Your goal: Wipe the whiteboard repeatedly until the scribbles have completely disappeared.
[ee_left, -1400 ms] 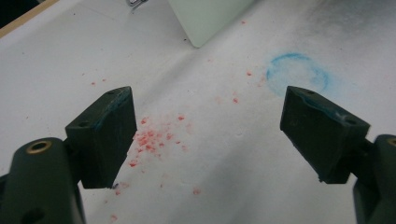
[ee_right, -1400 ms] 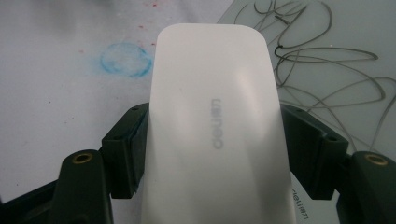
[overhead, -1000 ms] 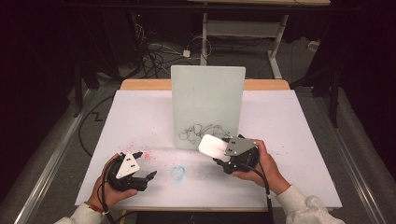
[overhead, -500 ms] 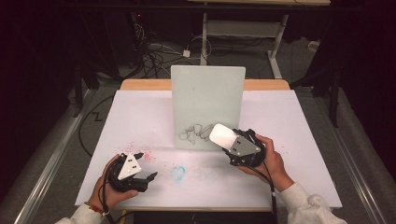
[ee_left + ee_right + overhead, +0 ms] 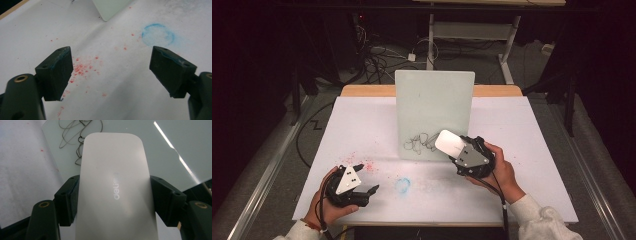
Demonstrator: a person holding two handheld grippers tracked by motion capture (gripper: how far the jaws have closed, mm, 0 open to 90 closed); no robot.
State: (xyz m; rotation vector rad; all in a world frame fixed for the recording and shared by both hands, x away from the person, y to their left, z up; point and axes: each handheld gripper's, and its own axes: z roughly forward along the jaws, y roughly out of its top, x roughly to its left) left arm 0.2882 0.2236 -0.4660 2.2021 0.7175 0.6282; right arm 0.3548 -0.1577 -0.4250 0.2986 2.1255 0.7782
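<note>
An upright pale green whiteboard (image 5: pixel 434 112) stands mid-table with a black scribble (image 5: pixel 419 142) near its bottom edge. My right gripper (image 5: pixel 458 150) is shut on a white board eraser (image 5: pixel 450 142), held just right of the scribble, close to the board face. In the right gripper view the eraser (image 5: pixel 115 187) sits between both jaws, the scribble (image 5: pixel 80 135) just beyond its tip. My left gripper (image 5: pixel 367 182) rests open at the front left, nothing between its jaws (image 5: pixel 110 72).
The table is covered by a white sheet (image 5: pixel 522 130). Red marker specks (image 5: pixel 362 162) and a faint blue ring (image 5: pixel 402 185) stain it near the left gripper. Cables and table legs lie on the dark floor behind.
My right gripper has carried the eraser up and to the right, from the sheet in front of the board to the board's lower face beside the scribble. The left gripper has barely moved.
</note>
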